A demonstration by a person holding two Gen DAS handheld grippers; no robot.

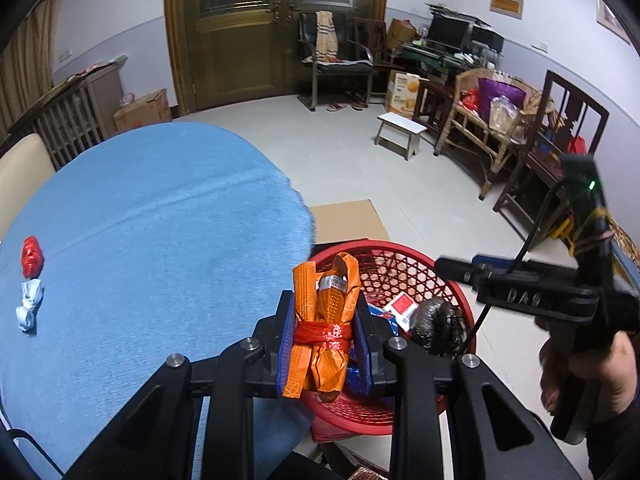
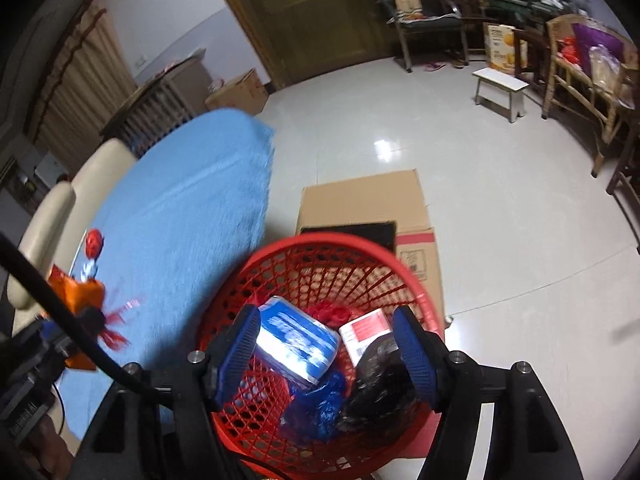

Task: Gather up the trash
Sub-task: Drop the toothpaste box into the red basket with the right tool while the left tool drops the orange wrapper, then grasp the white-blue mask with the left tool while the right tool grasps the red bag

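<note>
Clenching an orange bundle (image 1: 324, 320), the left gripper (image 1: 325, 344) hangs over the red basket (image 1: 404, 250), its rim at three o'clock of the blue desk (image 1: 160, 220).

From the right wrist, the right gripper (image 2: 326, 354) stands released above that basket's trash, a blue pack (image 2: 296, 344) loose between its pads.

The left gripper (image 1: 324, 344), at the bottom centre of its own view, points steeply downward with its blue pads clamped on an orange bundle (image 1: 324, 320). The right gripper (image 2: 326, 354), low in its frame, tilts downward too, jaws apart with nothing pressed between them. A hand (image 1: 584, 376) grips its handle at lower right.
</note>
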